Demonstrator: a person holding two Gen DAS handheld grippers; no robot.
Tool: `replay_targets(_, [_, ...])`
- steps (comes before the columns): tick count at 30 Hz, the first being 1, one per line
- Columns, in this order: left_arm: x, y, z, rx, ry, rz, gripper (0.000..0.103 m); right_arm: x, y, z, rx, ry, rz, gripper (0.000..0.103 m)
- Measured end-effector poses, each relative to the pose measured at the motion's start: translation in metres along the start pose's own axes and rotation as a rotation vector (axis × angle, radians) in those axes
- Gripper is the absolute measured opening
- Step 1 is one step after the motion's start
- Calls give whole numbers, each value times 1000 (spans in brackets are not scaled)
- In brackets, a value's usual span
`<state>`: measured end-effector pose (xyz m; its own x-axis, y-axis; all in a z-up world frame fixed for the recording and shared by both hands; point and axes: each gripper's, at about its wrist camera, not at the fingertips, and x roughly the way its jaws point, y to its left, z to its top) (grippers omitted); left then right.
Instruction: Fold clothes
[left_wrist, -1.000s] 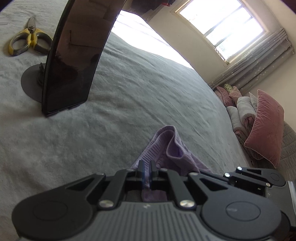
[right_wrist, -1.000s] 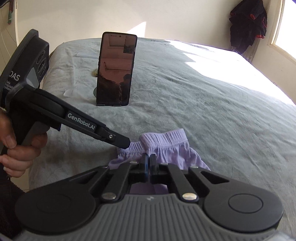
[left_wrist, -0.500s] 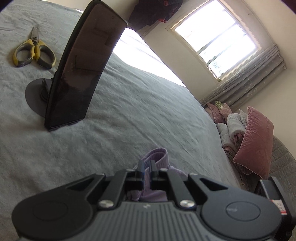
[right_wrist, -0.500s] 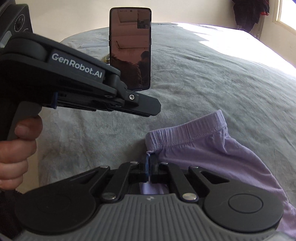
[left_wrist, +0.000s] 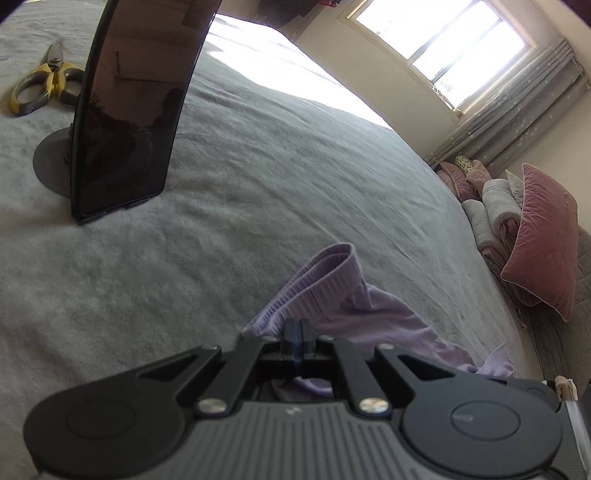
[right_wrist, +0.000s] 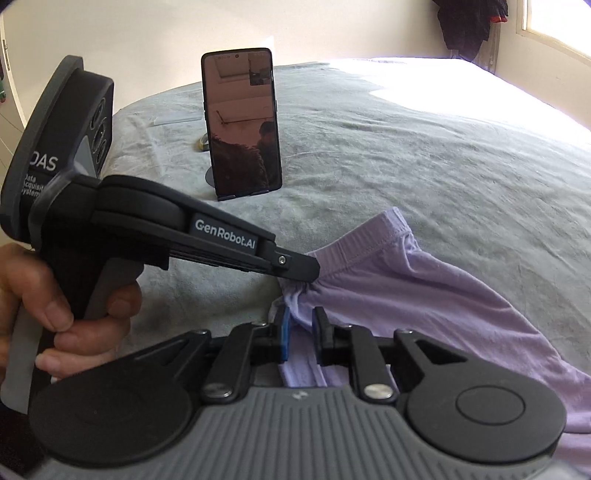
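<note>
Lilac shorts (right_wrist: 424, 291) with a ribbed waistband (left_wrist: 325, 280) lie on the grey bed cover (right_wrist: 424, 162). My left gripper (left_wrist: 294, 328) is shut on the waistband edge; in the right wrist view it (right_wrist: 308, 271) comes in from the left, pinching the bunched cloth, a hand on its handle. My right gripper (right_wrist: 301, 325) is slightly open, its jaws a small gap apart around a fold of the shorts just below the left gripper's tip. The fabric between the jaws hangs loose.
A black phone (right_wrist: 242, 125) stands upright on a round stand on the bed; it also shows in the left wrist view (left_wrist: 129, 107). Yellow-handled scissors (left_wrist: 40, 86) lie behind it. Pink and grey pillows (left_wrist: 535, 236) lie piled beyond the bed's right edge, under a window.
My right gripper has opened, releasing its pinch on the shorts. My left gripper still holds the waistband and has dropped lower, tip now on the cloth by the right jaws.
</note>
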<state>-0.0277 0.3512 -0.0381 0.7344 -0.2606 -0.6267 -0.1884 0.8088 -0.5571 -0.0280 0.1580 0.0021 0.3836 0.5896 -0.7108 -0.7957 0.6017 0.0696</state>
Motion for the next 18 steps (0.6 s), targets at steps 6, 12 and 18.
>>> replay_targets(6, [-8, -19, -2, 68, -44, 17, 7, -41, -46, -27, 104, -28, -120, 45])
replay_targets(12, [-5, -46, -6, 130, -53, -17, 19, -75, -103, -55, 262, -36, -238, 45])
replay_targets(18, [7, -77, -14, 218, -29, -70, 24, -96, -149, -75, 375, -33, -346, 45])
